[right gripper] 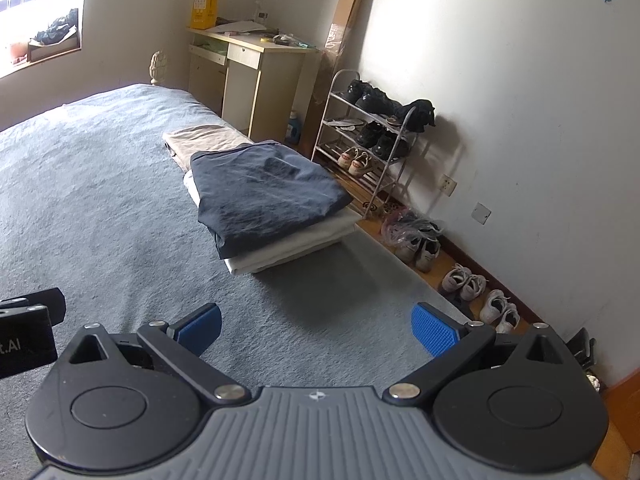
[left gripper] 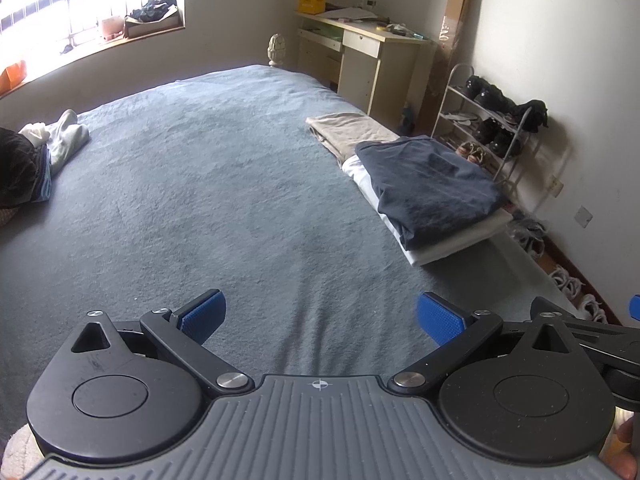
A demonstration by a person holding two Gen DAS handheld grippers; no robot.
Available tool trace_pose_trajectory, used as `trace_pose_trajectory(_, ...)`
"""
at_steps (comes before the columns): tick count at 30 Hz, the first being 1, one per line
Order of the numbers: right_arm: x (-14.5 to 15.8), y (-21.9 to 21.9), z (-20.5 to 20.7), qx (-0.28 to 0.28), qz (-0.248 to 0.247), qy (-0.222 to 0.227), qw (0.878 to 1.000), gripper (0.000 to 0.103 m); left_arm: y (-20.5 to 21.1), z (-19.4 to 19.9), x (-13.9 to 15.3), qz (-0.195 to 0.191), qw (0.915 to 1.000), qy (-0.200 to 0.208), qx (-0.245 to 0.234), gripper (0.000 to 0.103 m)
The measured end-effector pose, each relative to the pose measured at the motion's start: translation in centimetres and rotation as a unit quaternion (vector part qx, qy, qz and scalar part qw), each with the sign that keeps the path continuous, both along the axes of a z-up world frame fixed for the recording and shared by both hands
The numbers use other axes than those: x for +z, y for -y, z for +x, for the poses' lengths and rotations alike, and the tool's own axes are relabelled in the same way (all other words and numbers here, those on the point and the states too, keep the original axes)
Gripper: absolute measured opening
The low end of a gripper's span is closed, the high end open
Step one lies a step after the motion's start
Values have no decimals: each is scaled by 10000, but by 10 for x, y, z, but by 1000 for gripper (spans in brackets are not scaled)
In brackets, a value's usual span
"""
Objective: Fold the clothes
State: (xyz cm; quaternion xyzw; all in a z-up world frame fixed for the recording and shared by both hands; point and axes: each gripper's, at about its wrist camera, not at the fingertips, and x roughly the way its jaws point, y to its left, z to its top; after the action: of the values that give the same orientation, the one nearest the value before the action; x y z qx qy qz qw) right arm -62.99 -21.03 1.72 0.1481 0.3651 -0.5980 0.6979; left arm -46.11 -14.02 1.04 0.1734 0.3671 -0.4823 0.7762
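Dark bundle of clothes [left gripper: 16, 168] cut off by left edge of left wrist view. White folded garment [right gripper: 288, 250] mostly covered by navy folded garment [right gripper: 264, 196]. Desk clutter [left gripper: 384, 26] too small to identify.

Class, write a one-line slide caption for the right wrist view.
Open right tool above grey bed, facing folded navy garment stacked on white one.

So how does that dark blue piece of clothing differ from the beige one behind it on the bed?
The dark blue garment sits on top of a folded white item, while the beige garment lies directly on the bed. The blue one looks bulkier and more rumpled; the beige one lies flatter and farther off. Both are folded, along the bed's right edge.
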Motion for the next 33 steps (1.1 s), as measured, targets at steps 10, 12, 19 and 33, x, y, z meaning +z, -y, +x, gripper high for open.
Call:
trace_pose_trajectory(10, 1, -1, -8, -78, -32, -34, 10000, 103, 3, -14, -3, 39, 10000, 8, -20, 103)
trace_pose_trajectory(12, 1, -1, -12, -114, -24, -55, 9999, 103, 4, -18, -4, 53, 10000, 8, -61, 103)
trace_pose_trajectory(19, -2, -1, -27, -312, 18, -89, 9995, 103, 7, -30, -8, 110, 9998, 22, -181, 103)
trace_pose_trajectory(33, -11, -3, -44, -485, 81, -199, 9986, 103, 13, -45, -21, 220, 9996, -108, -133, 103)
